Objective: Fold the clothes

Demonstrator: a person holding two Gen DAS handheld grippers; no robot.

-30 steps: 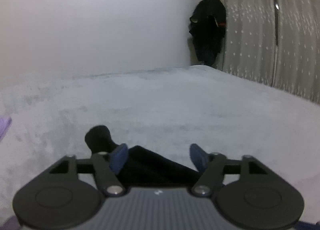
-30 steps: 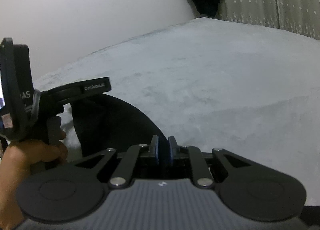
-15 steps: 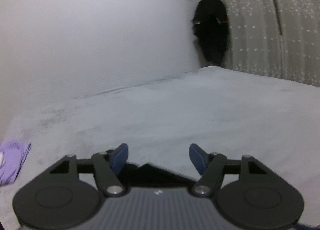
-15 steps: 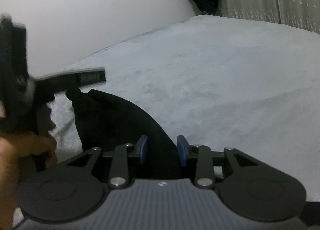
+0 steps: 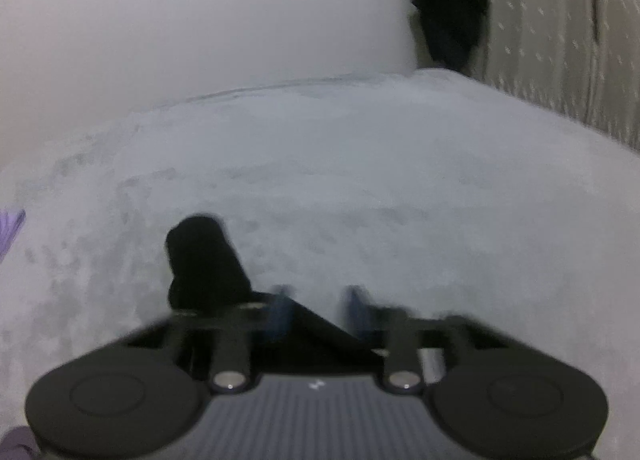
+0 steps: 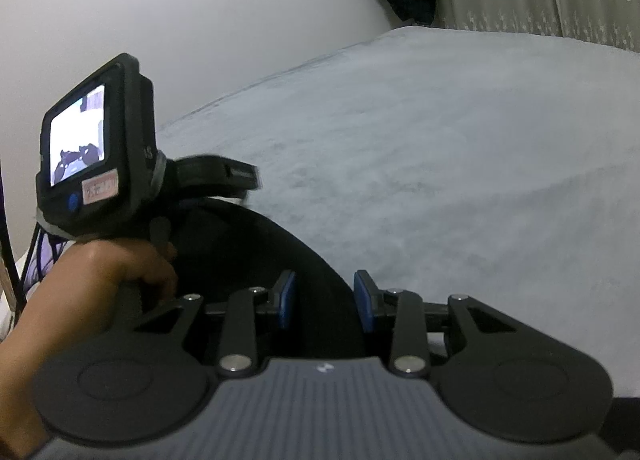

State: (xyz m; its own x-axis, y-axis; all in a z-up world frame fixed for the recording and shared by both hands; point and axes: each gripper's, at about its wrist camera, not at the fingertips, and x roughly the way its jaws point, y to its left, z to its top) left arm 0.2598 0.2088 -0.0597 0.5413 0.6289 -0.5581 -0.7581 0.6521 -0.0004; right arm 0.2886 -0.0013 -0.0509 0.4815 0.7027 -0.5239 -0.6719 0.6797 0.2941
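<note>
A black garment (image 5: 204,264) lies on the grey bed cover (image 5: 360,164), one narrow end reaching away to the left. My left gripper (image 5: 318,310) hovers low over its near edge, blurred by motion, open with a moderate gap, and dark cloth shows under that gap. In the right wrist view the same black garment (image 6: 256,252) spreads below my right gripper (image 6: 324,300), which is open with the cloth beneath and between its blue pads (image 6: 286,298). A hand (image 6: 104,272) holds the left tool, whose screen (image 6: 78,136) faces this camera.
A purple cloth (image 5: 10,228) peeks in at the far left edge of the bed. Dark clothes (image 5: 448,4) hang in the room's corner beside a dotted curtain (image 5: 560,40). A pale wall (image 5: 200,20) runs behind the bed.
My right gripper went from shut to open over the black garment. My left gripper tilted up, then dipped back over the garment, and its fingers have drawn closer together.
</note>
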